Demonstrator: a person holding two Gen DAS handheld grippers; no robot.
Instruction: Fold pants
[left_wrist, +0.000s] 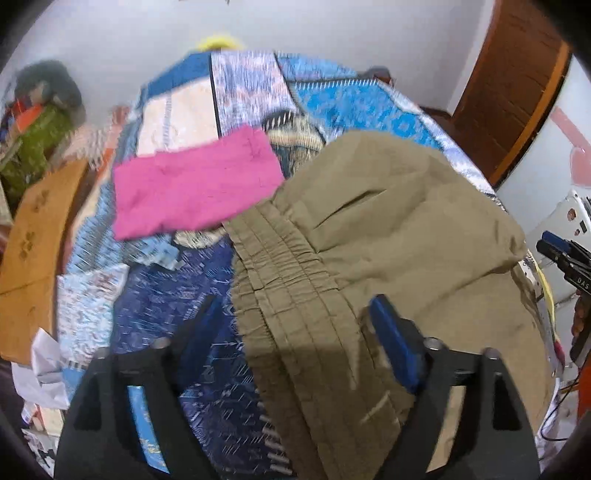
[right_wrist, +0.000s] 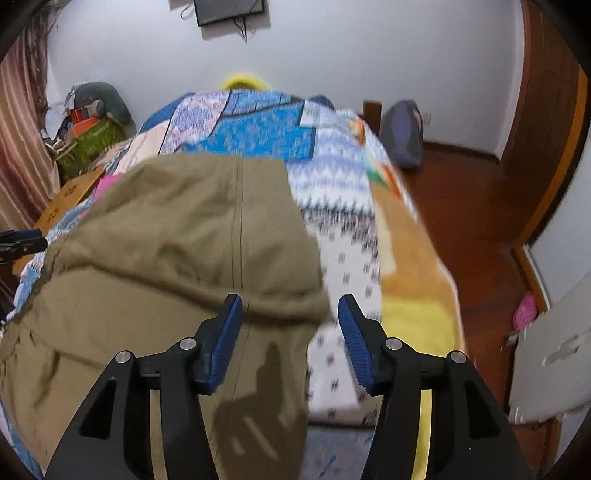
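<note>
Olive-khaki pants (left_wrist: 388, 229) lie folded over on the blue patterned bedspread (left_wrist: 332, 99), the elastic waistband toward the left. My left gripper (left_wrist: 291, 314) is open above the waistband, its right pad (left_wrist: 395, 339) over the fabric and its left finger over the bedspread. In the right wrist view the pants (right_wrist: 177, 240) fill the left half. My right gripper (right_wrist: 290, 314) is open above their rounded right edge and holds nothing. The right gripper also shows at the right edge of the left wrist view (left_wrist: 565, 254).
A folded pink cloth (left_wrist: 195, 184) lies on the bed behind the pants. A cardboard box (left_wrist: 33, 240) and clutter stand at the left. A wooden door (left_wrist: 517, 85) and wood floor (right_wrist: 472, 206) are at the right, with a bag (right_wrist: 402, 129) by the wall.
</note>
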